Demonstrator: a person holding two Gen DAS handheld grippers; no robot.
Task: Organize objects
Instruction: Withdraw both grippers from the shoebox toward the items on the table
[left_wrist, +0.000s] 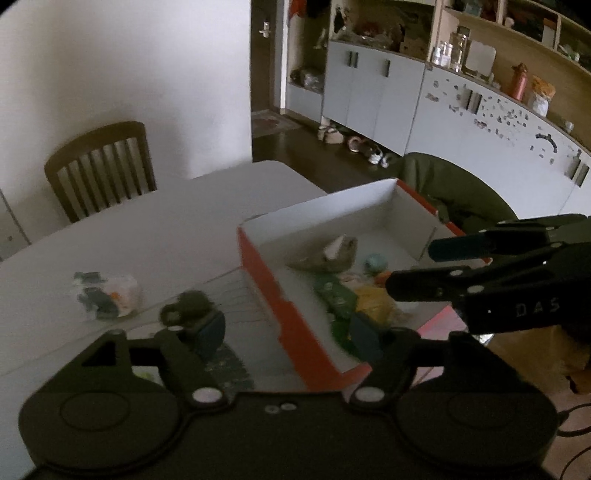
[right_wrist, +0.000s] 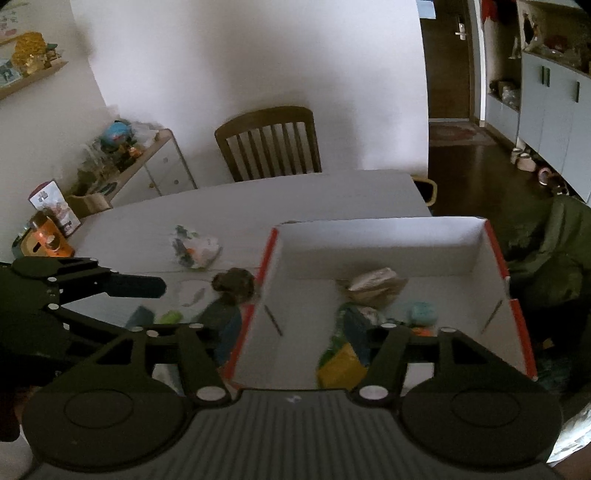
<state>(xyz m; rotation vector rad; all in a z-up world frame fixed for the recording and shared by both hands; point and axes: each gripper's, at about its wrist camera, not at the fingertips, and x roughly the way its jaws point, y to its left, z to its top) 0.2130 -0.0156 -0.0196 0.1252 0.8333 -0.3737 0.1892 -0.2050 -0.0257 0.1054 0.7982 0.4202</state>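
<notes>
Left tool (left_wrist: 288, 339) and right tool (right_wrist: 295, 332) both released, empty, above red-walled box (right_wrist: 495, 251) on counter (right_wrist: 295, 199).

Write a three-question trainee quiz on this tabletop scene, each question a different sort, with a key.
1. True or false: the left gripper holds an item.
2. Multiple choice: where does the yellow packet lie? A) on the table B) in the box C) on the chair
3. Fill in: the clear bag lies on the ____, outside the box.

Key:
1. False: its jaws stand open with nothing between the pads; the right gripper is open too.
2. B
3. table
</notes>
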